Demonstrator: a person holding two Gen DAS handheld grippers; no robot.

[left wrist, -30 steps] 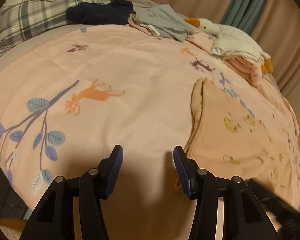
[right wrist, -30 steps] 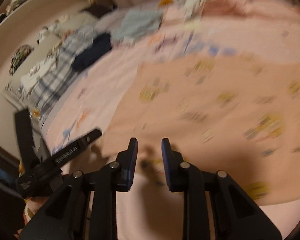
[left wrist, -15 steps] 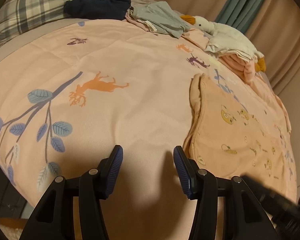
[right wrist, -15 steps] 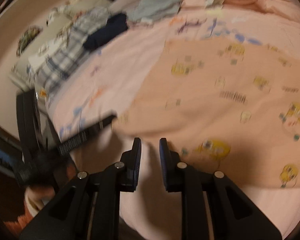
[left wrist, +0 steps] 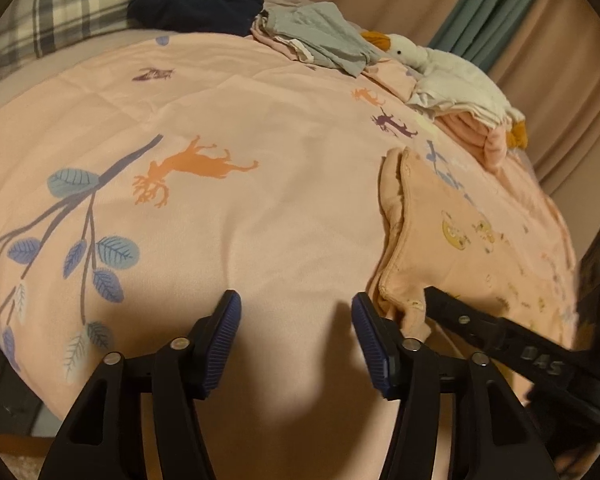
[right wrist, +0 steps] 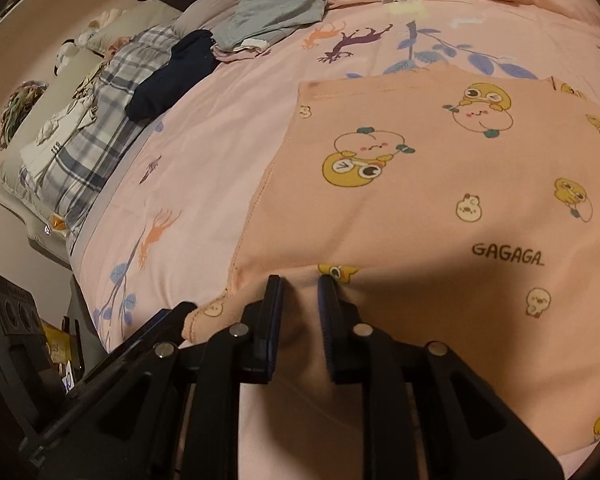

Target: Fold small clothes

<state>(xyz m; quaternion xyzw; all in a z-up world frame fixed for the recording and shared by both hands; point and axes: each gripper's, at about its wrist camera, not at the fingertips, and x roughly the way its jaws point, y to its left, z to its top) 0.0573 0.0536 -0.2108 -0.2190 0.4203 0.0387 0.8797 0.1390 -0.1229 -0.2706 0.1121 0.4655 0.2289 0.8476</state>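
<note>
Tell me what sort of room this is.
Most likely a bedroom in a home. The work surface is a bed with a pink printed duvet, a plaid pillow lies at its far end, a stuffed goose toy rests among the clothes, and curtains hang behind.

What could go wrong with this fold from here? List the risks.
1. The right gripper sits at the near hem of the peach garment with its fingers narrowly apart; it may catch the pink bedsheet too.
2. The left gripper, whose jaws have just been opening, hovers over bare sheet beside the garment's corner and could miss it.
3. Lifted by one corner, the garment may bunch.
</note>
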